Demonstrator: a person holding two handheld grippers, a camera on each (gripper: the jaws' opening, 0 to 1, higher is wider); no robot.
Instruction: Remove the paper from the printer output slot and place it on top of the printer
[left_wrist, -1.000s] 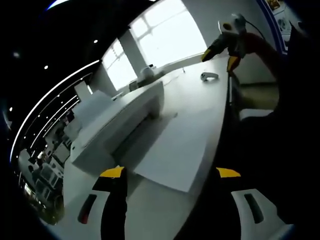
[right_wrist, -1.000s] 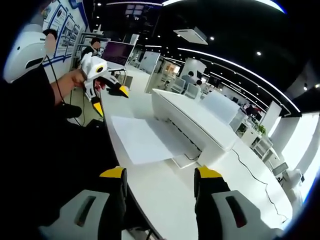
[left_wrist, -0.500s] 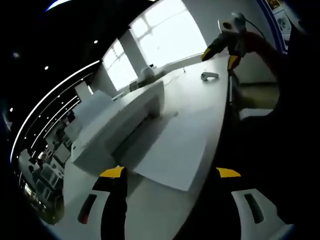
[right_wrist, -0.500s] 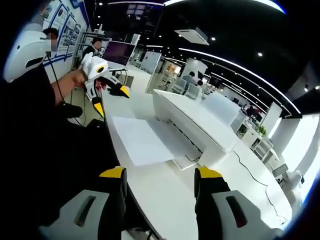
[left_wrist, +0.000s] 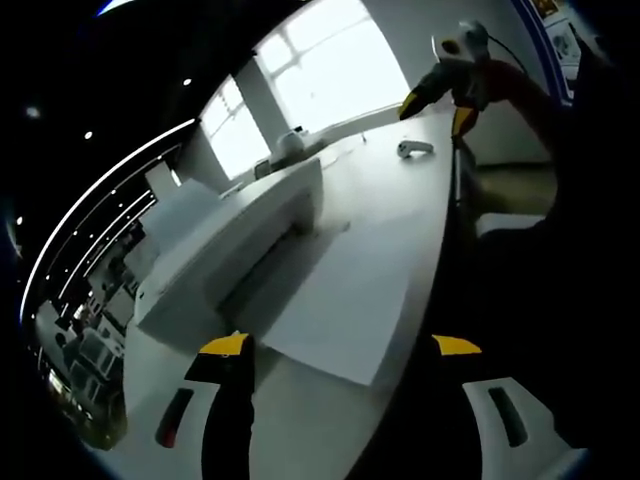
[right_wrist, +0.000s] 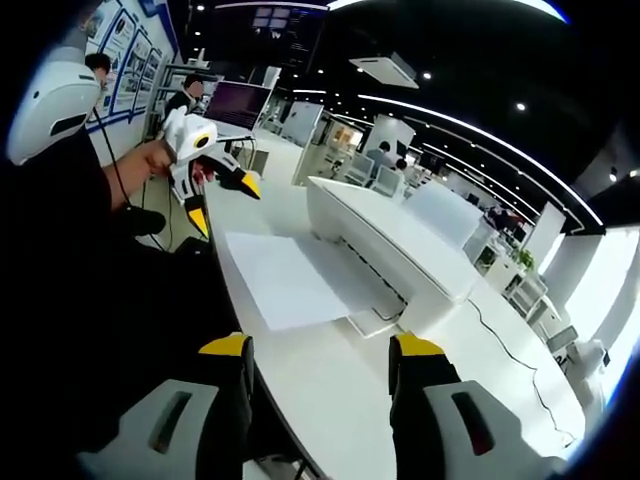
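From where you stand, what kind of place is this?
Probably a large open office or showroom: a white printer with paper on a long white table, rows of ceiling lights, and big windows.

A long white surface (right_wrist: 300, 370) with a curved edge carries a white printer (right_wrist: 385, 245). A sheet of paper (right_wrist: 280, 280) lies flat in front of the printer's output slot, reaching toward the edge. A thin cable (right_wrist: 500, 340) trails across the surface beyond the printer, and a small pale object (left_wrist: 415, 149) rests near the far end.
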